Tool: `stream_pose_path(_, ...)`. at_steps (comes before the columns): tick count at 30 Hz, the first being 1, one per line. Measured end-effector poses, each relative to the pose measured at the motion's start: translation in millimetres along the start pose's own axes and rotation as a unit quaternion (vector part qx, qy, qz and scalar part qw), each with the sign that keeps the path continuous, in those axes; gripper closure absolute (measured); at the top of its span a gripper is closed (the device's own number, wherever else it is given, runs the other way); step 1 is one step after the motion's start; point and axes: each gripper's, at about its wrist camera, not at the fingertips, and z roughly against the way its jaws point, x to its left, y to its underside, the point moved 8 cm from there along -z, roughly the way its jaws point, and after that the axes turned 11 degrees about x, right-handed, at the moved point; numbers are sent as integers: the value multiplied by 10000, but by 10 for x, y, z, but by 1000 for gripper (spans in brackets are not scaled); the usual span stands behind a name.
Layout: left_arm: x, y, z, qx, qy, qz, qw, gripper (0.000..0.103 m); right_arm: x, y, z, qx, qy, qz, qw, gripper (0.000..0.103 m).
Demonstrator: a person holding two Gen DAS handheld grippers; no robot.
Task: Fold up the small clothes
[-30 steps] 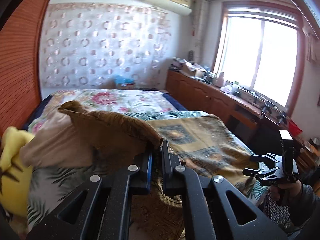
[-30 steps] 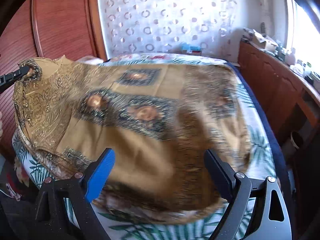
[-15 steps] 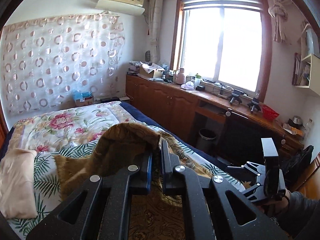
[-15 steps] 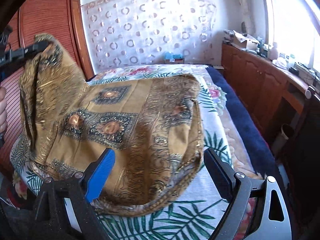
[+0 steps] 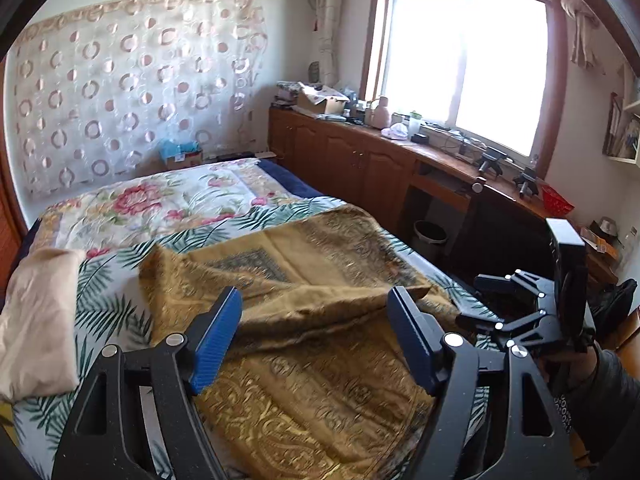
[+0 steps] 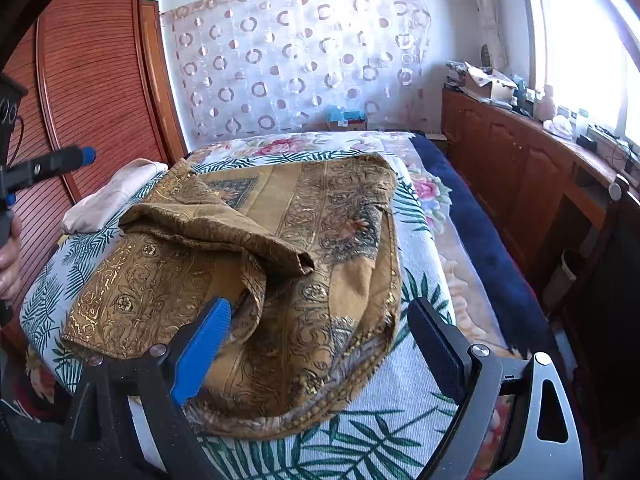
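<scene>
A brown and gold patterned garment lies on the bed, partly folded, with one flap laid loosely over its middle. My left gripper is open and empty, just above the near part of the garment. My right gripper is open and empty, over the garment's near edge. The right gripper also shows at the right of the left wrist view. The left gripper's tip shows at the far left of the right wrist view.
The bed has a palm-leaf sheet and a floral quilt. A folded beige cloth lies left of the garment. Wooden cabinets and a cluttered counter run along the window. A wooden wardrobe stands at the left.
My left gripper carried a corner of the garment across to the right, then opened and dropped it. The flap now lies over the garment. The right gripper stayed open.
</scene>
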Motion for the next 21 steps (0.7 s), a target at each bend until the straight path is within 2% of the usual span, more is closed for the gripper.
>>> stream_pose_path(7,316,338,-2,152,-241,347,9990,27,189,-209,-236,170,12,547,9984,15)
stream_pose_path(12,481,542,-6,224,-318,561,9977,27,388,-387,-515,512,-92,1052,9931,26)
stream_pose_path(15,566,607,-7,231,-401,628,9970,27,479,-460,-685,710,-74,1330,9885,35)
stream_pose_path(18,613,644,14,202,-438,658,9967,27,500,-506,-855,908,35,1504,9844,59)
stream_pose_path(20,635,668,12,197,-449,689,9964,27,493,-525,-911,981,26,1517,9835,81)
stream_pose_path(21,646,682,12,192,-445,709,9963,27,493,-535,-922,989,15,1515,9835,88)
